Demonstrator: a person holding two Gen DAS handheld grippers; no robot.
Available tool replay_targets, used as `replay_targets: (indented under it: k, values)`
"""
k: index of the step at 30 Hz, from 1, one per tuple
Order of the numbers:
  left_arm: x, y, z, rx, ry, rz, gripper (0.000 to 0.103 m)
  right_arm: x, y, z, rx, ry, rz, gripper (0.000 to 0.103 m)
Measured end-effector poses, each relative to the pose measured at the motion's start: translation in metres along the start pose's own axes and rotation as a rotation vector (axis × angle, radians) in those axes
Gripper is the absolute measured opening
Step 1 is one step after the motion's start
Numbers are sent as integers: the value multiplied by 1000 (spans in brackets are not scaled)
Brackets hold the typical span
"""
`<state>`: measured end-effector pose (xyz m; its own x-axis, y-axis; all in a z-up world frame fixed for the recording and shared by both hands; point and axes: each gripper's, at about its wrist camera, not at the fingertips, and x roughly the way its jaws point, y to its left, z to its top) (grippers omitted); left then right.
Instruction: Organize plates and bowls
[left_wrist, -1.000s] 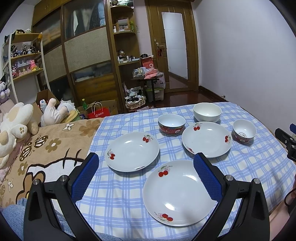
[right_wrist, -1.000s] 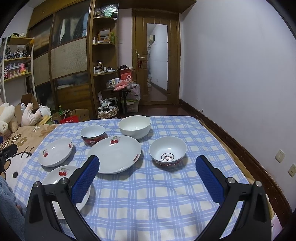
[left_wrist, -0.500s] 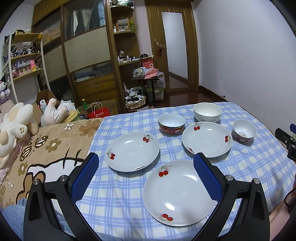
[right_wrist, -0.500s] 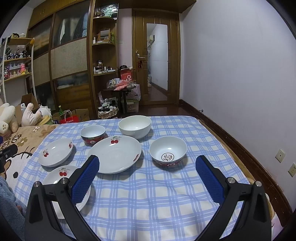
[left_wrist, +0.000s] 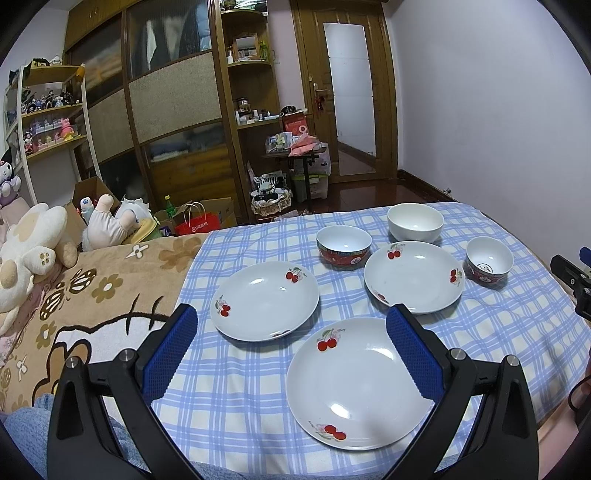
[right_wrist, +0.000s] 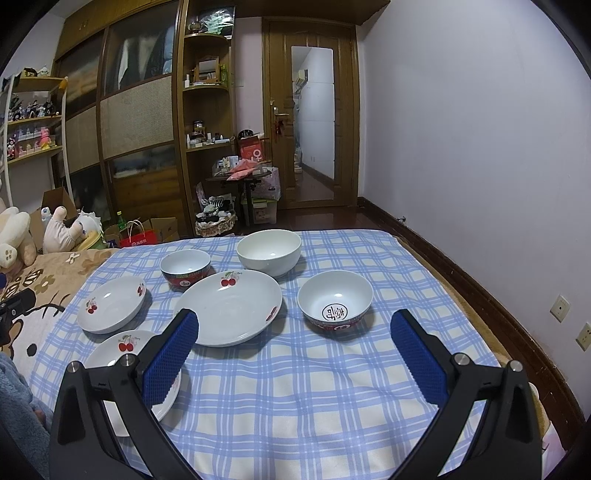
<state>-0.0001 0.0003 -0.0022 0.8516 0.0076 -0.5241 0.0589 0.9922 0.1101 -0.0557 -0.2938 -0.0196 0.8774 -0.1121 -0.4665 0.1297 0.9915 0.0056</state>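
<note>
White plates (left_wrist: 357, 382) and bowls (right_wrist: 335, 298) lie spread singly over the blue checked cloth (right_wrist: 295, 387) on the bed. Left gripper (left_wrist: 291, 349) and right gripper (right_wrist: 293, 350) hover above it, fingers wide apart, holding nothing.

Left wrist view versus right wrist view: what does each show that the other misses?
Only the left wrist view shows the nearest plate whole; the right view's tongs cover part of it. Only the right wrist view shows the wall sockets and the mark inside the small red bowl. Both show three cherry plates, three bowls, the checked cloth, and open, empty tongs: left, right.
</note>
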Motion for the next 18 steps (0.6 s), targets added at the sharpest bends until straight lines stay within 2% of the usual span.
replay_targets:
  k: [18]
  values:
    - [-1,2,0,1,9,-7,101,0,-1,0,4,1,1,103]
